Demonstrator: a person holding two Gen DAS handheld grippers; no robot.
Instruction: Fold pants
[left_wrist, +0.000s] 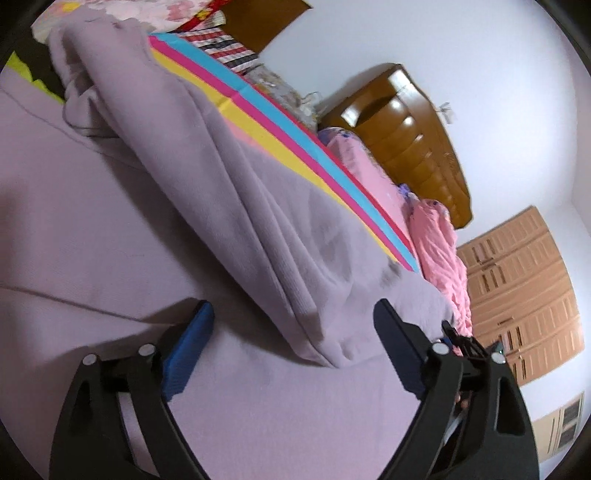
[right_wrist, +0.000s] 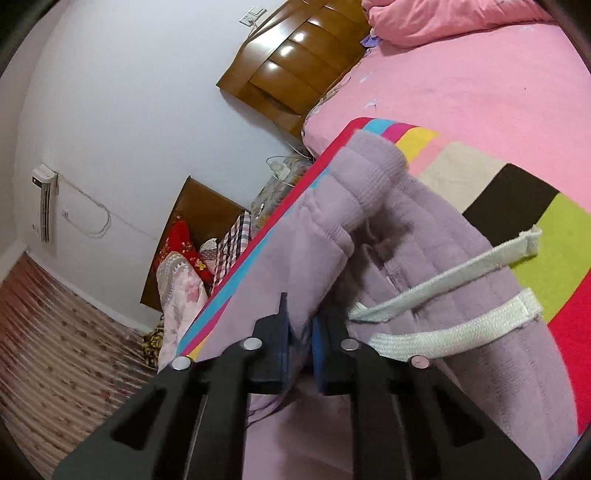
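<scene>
Right claw (right_wrist: 300, 328) is pinched on the lilac pants (right_wrist: 388, 229) near the waistband, pads pressed together with a fold of fleece between them; the two white drawstrings (right_wrist: 454, 321) trail off just beside it toward the far side of the bed. Left claw (left_wrist: 293, 325) is spread wide, jaws either side of a folded cuff end of the pants (left_wrist: 229, 206), pads not pressing anything; it only hovers just above or rests on the flat layer underneath, can't tell which. Pants lie on the striped mat (right_wrist: 524, 206) on top of the pink bed sheet (right_wrist: 461, 85), along the bed edge nearest the wall side, one layer already doubled over another. Step in hand, by my read: get both ends gripped so the next fold can go over. To do it well: close the left claw on the full thickness of the cuff end, not just the top ply, before lifting; keep the right pinch on the waistband seam so both layers travel together; lift both ends level and keep the fabric taut between them so the crease lands straight; tuck or clear the drawstrings so they don't end up hanging out of the fold. Risk: fleece is thick and slippery, and a shallow pinch may drop a layer.
</scene>
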